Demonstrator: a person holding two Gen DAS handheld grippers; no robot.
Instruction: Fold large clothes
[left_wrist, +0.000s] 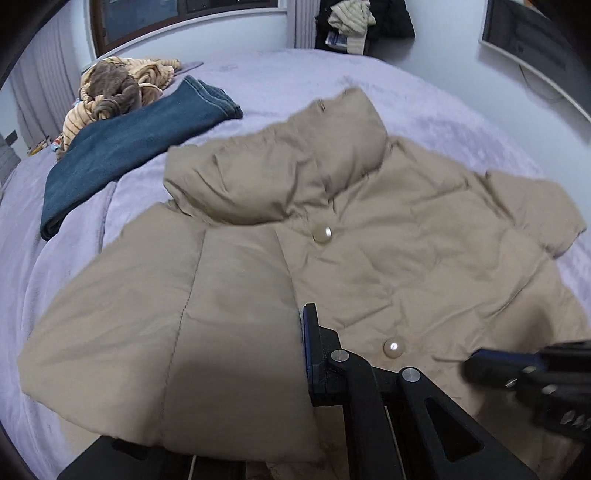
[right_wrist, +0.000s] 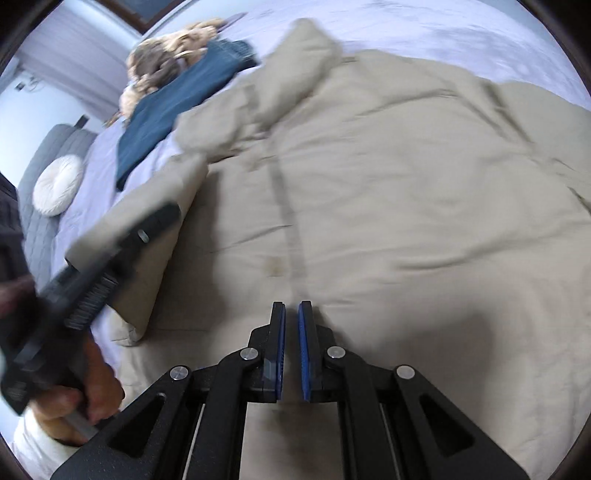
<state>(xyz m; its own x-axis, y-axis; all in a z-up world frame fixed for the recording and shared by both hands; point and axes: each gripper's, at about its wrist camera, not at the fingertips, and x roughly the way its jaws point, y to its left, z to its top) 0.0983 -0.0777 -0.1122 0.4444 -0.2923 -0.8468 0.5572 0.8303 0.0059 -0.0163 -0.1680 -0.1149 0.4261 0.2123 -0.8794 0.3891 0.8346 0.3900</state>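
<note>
A beige puffer jacket (left_wrist: 388, 240) lies front up on the lilac bed (left_wrist: 66, 266), its collar pointing away and two pearl snaps showing. In the left wrist view my left gripper (left_wrist: 301, 314) is shut on the jacket's sleeve (left_wrist: 166, 332), which is drawn across the front and hides one finger. The right wrist view shows that gripper (right_wrist: 173, 214), blurred, on the sleeve's edge, with a person's hand (right_wrist: 92, 387) on its handle. My right gripper (right_wrist: 291, 306) hovers over the jacket's body (right_wrist: 406, 221), shut, with nothing between its blue pads. It also shows blurred at the lower right (left_wrist: 476, 363).
Folded dark blue jeans (left_wrist: 129, 147) lie on the bed left of the collar, with a heap of striped clothing (left_wrist: 118, 88) beyond them. A white round cushion (right_wrist: 57, 190) rests on a grey quilted piece at the far left. Clothes (left_wrist: 351, 22) hang by the back wall.
</note>
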